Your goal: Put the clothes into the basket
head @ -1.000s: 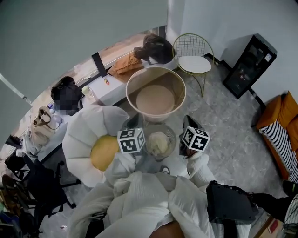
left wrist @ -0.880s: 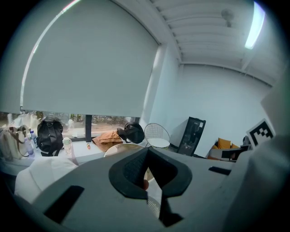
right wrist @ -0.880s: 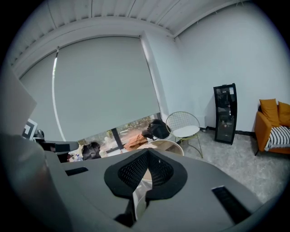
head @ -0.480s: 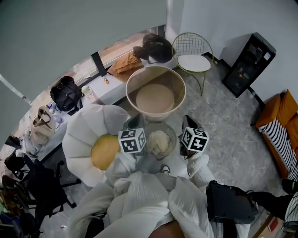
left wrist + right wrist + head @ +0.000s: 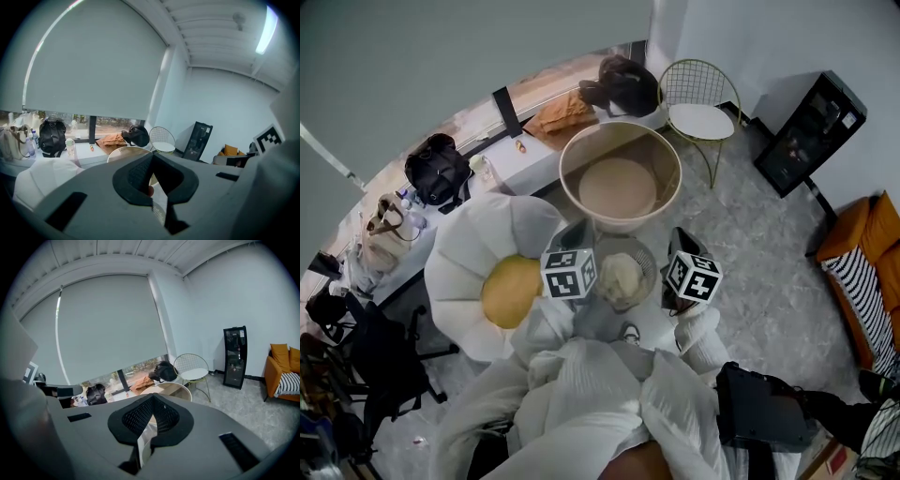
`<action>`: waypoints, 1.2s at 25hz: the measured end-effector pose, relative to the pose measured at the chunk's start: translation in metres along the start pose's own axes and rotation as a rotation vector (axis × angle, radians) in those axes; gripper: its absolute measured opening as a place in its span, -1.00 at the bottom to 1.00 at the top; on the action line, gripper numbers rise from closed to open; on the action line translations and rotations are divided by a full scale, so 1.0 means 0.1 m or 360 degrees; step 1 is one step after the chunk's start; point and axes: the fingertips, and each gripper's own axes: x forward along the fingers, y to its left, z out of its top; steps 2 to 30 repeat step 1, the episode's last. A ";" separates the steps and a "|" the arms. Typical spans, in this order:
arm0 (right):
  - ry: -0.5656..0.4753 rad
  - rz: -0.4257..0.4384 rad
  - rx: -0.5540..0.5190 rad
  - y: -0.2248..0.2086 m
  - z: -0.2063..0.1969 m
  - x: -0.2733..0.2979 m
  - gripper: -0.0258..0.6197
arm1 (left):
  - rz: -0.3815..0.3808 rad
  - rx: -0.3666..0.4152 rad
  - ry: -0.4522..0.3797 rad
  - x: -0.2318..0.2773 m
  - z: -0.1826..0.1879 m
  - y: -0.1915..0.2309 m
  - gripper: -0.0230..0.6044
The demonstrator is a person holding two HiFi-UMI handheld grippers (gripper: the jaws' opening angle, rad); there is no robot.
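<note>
- Well, biggest of all is the white petal-shaped seat (image 5: 455, 272) with a yellow middle. It stands just left of the basket (image 5: 567, 183) and nearer to me.
- Next comes the basket itself: round, beige and open at the top, standing on grey floor. I can see down to its pale bottom.
- My white sleeves (image 5: 591, 394) bunch up on my side of the basket, low in the head view.
- An orange sofa (image 5: 874, 234) with a striped cushion sits well to the right of the basket.
- A tall black cabinet (image 5: 811, 127) stands against the wall, to the right of the basket and beyond it.
- A wire chair (image 5: 698, 120) with a white pad stands just beyond the basket on its right.
- A black bag (image 5: 623, 82) and an orange cloth (image 5: 564, 112) lie on the ledge (image 5: 525, 173) behind the basket.
- A small round glass table (image 5: 651, 265) sits just on my side of the basket.
- The clothes (image 5: 620, 277), one cream bundle, lie on that table outside the basket, between my two grippers.
- My left gripper (image 5: 152, 157) is left of the clothes and points towards the basket. Its fingers are pressed together at the tips and pinch nothing.
- My right gripper (image 5: 153, 397) is right of the clothes and also points towards the basket. Its fingers are pressed together too, with nothing pinched.
</note>
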 end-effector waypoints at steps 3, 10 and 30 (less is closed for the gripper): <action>0.0001 0.0000 0.0001 0.01 -0.01 0.00 -0.85 | 0.0000 -0.0001 -0.0001 0.00 0.00 0.01 -0.91; 0.0001 0.0000 0.0001 0.01 -0.01 0.00 -0.85 | 0.0000 -0.0001 -0.0001 0.00 0.00 0.01 -0.91; 0.0001 0.0000 0.0001 0.01 -0.01 0.00 -0.85 | 0.0000 -0.0001 -0.0001 0.00 0.00 0.01 -0.91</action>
